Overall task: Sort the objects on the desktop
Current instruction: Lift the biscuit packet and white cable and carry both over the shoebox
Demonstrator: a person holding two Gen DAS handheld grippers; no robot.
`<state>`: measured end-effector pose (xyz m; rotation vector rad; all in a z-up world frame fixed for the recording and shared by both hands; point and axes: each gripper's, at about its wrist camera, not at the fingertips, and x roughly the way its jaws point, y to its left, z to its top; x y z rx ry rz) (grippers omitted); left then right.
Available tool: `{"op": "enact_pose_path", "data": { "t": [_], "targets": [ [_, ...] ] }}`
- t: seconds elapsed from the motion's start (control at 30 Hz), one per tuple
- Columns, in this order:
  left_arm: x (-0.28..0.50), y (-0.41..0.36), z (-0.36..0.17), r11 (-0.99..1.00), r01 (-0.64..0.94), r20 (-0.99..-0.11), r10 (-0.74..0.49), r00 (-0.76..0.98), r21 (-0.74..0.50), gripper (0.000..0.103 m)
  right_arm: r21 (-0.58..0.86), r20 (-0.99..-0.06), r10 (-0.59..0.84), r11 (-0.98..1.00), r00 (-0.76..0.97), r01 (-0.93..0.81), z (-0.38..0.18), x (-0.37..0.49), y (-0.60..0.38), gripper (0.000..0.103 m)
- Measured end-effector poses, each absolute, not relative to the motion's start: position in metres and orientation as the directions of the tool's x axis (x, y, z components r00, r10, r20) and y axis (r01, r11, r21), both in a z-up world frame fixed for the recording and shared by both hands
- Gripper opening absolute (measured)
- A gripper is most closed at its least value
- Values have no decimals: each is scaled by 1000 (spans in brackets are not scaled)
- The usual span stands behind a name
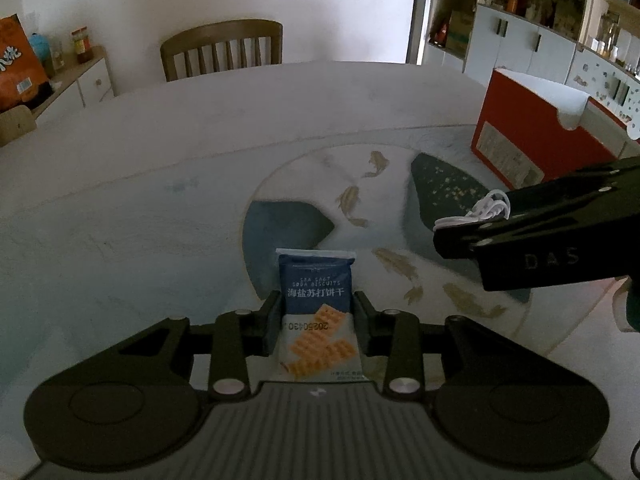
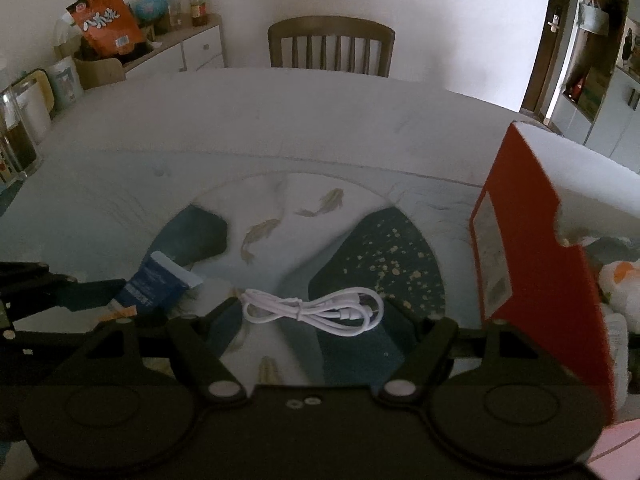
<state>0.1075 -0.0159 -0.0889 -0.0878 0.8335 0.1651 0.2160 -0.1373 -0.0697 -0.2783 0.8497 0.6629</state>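
Note:
My left gripper is shut on a blue and white soda biscuit packet and holds it upright over the table; the packet also shows in the right wrist view. My right gripper has its jaws wide, with a coiled white cable stretched between the fingertips and held above the table. In the left wrist view the right gripper comes in from the right with the cable at its tip. A red open box stands just right of the right gripper.
The round table has a glass turntable with a fish pattern. The red box holds some white items. A wooden chair stands at the far side. A side cabinet with an orange bag is at the left.

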Motion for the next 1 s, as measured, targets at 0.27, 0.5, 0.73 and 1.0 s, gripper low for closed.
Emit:
{"op": "enact_pose_path", "data": {
  "t": [0.27, 0.5, 0.73, 1.0],
  "targets": [
    [107, -21, -70, 985, -171, -747, 92, 658, -30, 35, 58, -757, 457, 758, 467, -649, -49, 214, -150, 76],
    [108, -30, -45, 990, -138, -738, 67, 672, -35, 35, 68, -731, 480, 759, 486, -648, -23, 213, -165, 76],
    [114, -49, -17, 996, -89, -715, 47, 697, -22, 36, 68, -712, 491, 759, 502, -647, 1, 214, -186, 76],
    [126, -74, 9, 999, -44, -690, 14, 723, -27, 36, 93, -690, 495, 784, 528, -614, 20, 224, -221, 76]
  ]
}}
